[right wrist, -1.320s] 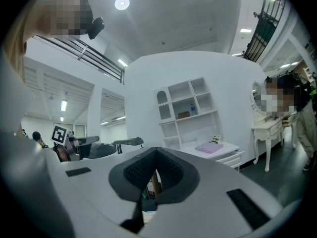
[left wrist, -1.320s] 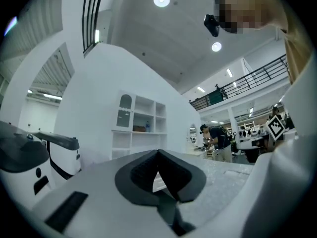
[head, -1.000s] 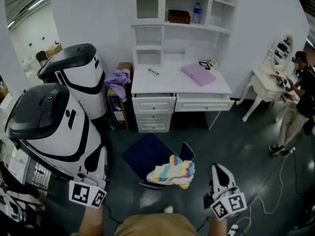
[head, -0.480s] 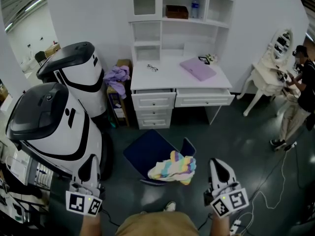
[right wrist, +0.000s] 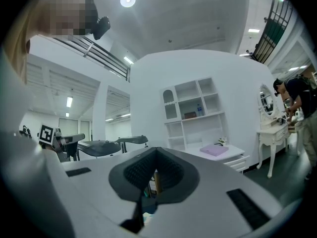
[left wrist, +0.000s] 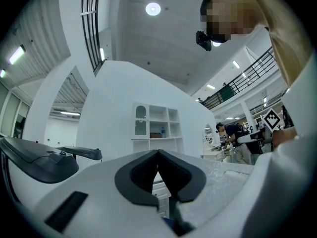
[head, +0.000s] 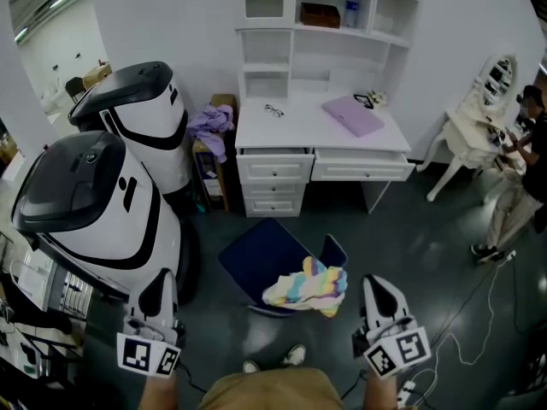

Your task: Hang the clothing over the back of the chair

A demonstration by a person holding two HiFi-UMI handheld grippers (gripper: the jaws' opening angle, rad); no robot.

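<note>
A pastel striped piece of clothing [head: 306,284] lies crumpled on the seat of a dark blue chair [head: 261,261], next to the chair's low back [head: 334,251]. In the head view, my left gripper [head: 160,278] is held low at the left, well short of the chair, shut with nothing in it. My right gripper [head: 373,282] is just right of the clothing, apart from it, shut and empty. In the left gripper view the left gripper [left wrist: 158,155] has its jaws meeting; in the right gripper view the right gripper [right wrist: 156,152] does too.
A white desk [head: 295,135] with drawers and shelves stands beyond the chair, with a purple pad [head: 353,114] on it. Two large white-and-black machines [head: 90,203] crowd the left. At the right are a white vanity [head: 479,135], a person [head: 523,178] and floor cables [head: 479,314].
My left gripper has drawn back toward the lower edge of the head view. The right gripper has shifted only slightly. The clothing still lies on the chair.
</note>
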